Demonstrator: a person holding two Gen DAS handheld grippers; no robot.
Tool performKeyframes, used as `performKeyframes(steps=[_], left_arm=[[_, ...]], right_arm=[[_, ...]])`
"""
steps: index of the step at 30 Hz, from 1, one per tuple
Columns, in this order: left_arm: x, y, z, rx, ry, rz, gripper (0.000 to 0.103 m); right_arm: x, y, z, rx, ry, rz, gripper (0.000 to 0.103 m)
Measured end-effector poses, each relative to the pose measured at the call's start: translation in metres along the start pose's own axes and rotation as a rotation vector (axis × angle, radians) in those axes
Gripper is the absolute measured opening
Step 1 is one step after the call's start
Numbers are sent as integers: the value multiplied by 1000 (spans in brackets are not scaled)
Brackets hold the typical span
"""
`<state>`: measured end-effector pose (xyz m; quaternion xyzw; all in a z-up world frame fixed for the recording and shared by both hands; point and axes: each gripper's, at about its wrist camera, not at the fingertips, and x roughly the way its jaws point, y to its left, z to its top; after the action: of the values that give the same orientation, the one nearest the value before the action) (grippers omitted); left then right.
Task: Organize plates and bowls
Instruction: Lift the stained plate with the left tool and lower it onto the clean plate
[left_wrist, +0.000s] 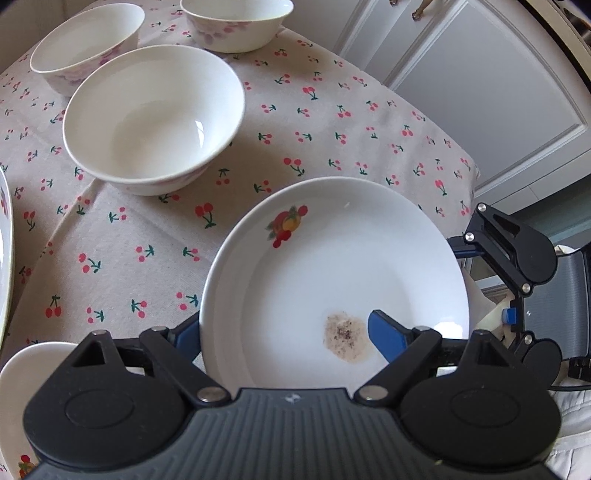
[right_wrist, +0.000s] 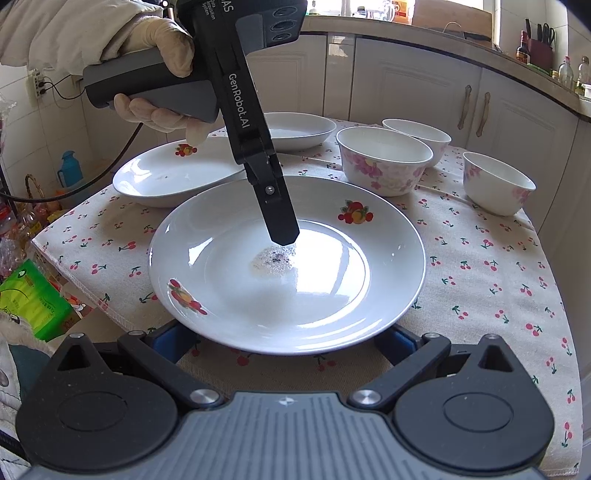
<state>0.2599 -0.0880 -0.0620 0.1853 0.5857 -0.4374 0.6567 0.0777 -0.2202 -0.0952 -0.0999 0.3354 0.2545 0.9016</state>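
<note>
A white plate (left_wrist: 332, 266) with fruit prints and a brown stain is held above the cherry tablecloth (left_wrist: 129, 243); it also shows in the right wrist view (right_wrist: 325, 266). My left gripper (left_wrist: 284, 334) is shut on the plate's rim, one blue finger (left_wrist: 388, 334) inside, the other beneath. In the right wrist view its finger (right_wrist: 277, 206) reaches down into the plate. My right gripper (right_wrist: 284, 341) is open, its blue fingers low under the plate's near rim. Three bowls (left_wrist: 155, 118) (left_wrist: 86, 44) (left_wrist: 236, 22) stand beyond.
Two more plates (right_wrist: 177, 173) (right_wrist: 299, 129) lie at the table's far left. The bowls show at the right (right_wrist: 384, 162) (right_wrist: 496, 182) (right_wrist: 417, 138). White cabinets (right_wrist: 424, 85) stand behind. A green packet (right_wrist: 29, 299) lies off the table's left edge.
</note>
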Motion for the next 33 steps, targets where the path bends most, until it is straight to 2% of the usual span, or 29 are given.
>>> performKeyframes(steps=[15, 26, 33], left_arm=[[-4, 0, -1, 2, -16, 7, 89], [-29, 5, -5, -28, -85, 0, 89], [-53, 18, -20, -71, -140, 26, 89]], right_arm=[[1, -4, 7, 15, 27, 17, 103], [-3, -5, 23, -10, 26, 20, 103], [1, 0, 47, -55, 11, 45, 103]])
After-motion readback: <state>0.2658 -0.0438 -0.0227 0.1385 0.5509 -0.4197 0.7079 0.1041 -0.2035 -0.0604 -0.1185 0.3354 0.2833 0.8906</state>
